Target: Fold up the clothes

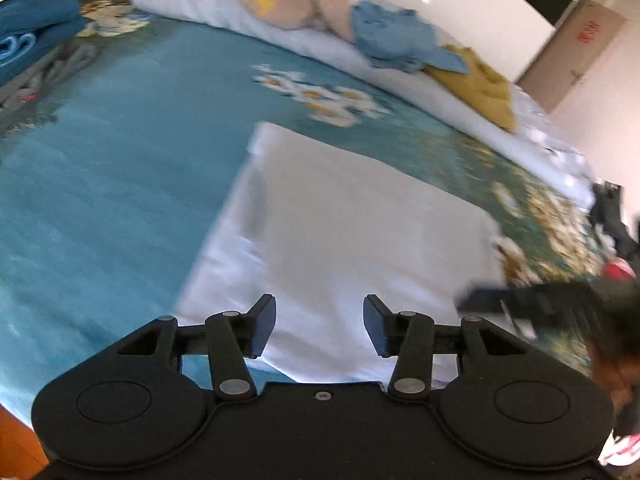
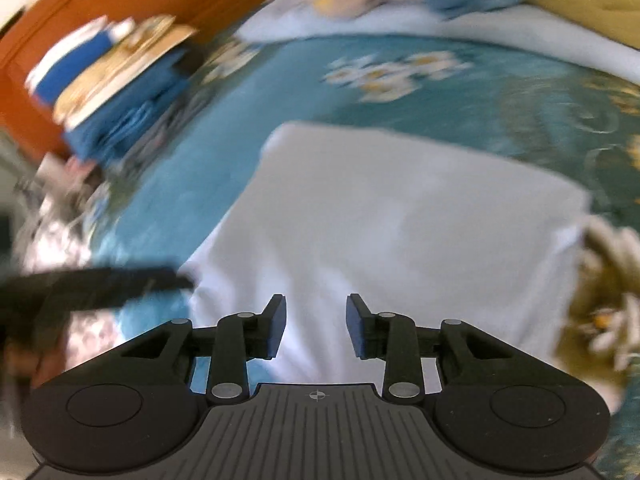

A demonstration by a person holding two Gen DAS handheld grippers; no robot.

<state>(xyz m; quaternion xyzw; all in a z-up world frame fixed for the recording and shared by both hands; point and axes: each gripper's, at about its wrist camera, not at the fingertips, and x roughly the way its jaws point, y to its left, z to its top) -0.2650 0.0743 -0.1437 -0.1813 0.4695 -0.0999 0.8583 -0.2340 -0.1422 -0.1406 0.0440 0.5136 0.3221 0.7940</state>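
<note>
A: Left gripper (image 1: 319,322)?
B: Jaws spread wide, nothing between the pads (image 1: 263,326). Tilted forward and down, pointing toward the far side.
A: Right gripper (image 2: 316,326)?
B: Also parted, gap a bit narrower, nothing clamped. Same forward-down tilt.
A: Do they see each other?
B: Yes. In the left wrist view the right one shows as a dark blurred bar at the right edge. In the right wrist view the left one is a blurred dark bar at the left edge. So side by side, near each other, not touching.
A: Hands?
B: Only blurred skin at the frame edges; can't tell grip.
</note>
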